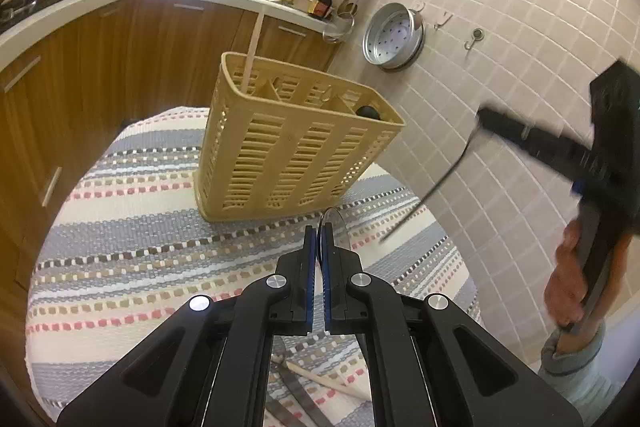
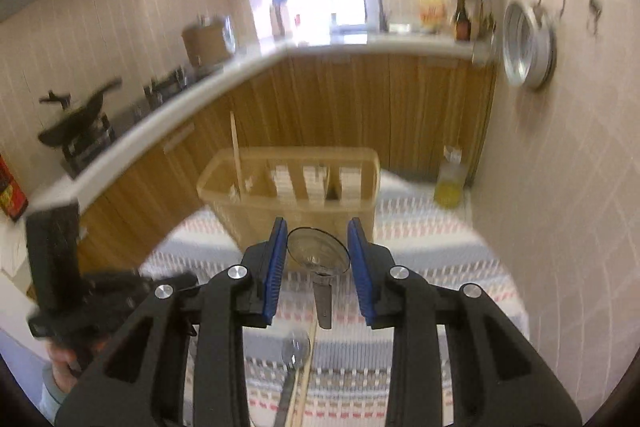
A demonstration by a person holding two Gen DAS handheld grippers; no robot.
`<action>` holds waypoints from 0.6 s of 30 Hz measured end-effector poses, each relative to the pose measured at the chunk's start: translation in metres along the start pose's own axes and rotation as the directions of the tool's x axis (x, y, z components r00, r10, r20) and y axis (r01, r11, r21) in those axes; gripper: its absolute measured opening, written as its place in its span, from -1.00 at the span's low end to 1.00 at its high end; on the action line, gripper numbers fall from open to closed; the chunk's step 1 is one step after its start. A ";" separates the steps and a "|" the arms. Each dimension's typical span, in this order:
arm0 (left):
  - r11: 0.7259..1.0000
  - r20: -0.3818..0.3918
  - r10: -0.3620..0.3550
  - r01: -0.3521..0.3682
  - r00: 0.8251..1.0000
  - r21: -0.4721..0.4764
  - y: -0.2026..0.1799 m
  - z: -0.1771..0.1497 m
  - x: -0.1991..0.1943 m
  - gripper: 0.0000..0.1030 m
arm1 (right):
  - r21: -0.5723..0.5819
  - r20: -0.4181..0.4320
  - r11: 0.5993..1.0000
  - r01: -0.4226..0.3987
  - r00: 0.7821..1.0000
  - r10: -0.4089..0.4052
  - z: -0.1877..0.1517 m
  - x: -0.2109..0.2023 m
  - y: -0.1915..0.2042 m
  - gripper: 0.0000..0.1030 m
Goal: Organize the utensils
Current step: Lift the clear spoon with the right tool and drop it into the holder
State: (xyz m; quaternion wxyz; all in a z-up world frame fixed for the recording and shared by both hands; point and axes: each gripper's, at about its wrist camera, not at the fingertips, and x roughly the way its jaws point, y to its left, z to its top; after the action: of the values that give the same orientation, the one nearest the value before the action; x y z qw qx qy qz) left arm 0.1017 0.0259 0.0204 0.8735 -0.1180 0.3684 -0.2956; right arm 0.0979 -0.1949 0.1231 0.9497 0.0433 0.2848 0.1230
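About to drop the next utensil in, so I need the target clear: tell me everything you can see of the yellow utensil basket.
The yellow utensil basket is a rectangular caddy, seemingly plastic, with slotted walls and a solid rim. It stands upright on the striped cloth, near the tiled wall. Dividers split the inside into compartments. A pale stick-like utensil stands in the left end compartment, and something dark and rounded sits in the right end one. Neither gripper touches it.

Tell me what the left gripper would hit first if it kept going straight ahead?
Probably the near wall of the beige slatted plastic basket, right ahead of the left gripper, which is shut on a thin clear utensil; depth is uncertain.
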 end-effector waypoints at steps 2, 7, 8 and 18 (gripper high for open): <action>1.000 0.006 0.002 -0.002 1.000 0.009 -0.003 0.002 -0.002 -0.98 | 0.006 0.059 1.000 0.003 0.998 -0.004 0.018 -0.010 0.001 -0.46; 1.000 0.013 0.000 -0.001 1.000 0.018 -0.001 0.004 -0.004 -0.98 | 0.026 0.143 1.000 0.002 0.990 -0.006 0.056 -0.025 -0.003 -0.46; 1.000 0.015 0.003 -0.003 1.000 0.019 -0.001 0.005 -0.004 -0.98 | 0.033 0.160 0.999 0.006 0.987 -0.011 0.063 -0.027 -0.005 -0.46; 0.999 0.066 0.023 -0.026 0.998 0.040 0.002 0.033 -0.015 -0.98 | 0.073 0.188 0.997 0.041 0.981 -0.054 0.079 -0.010 -0.025 -0.46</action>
State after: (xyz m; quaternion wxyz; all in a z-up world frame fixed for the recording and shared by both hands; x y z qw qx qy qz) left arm 0.1176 0.0366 0.0511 0.8909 -0.1051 0.3348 -0.2882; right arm 0.1382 -0.2226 0.1905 0.9731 0.0806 0.1979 0.0857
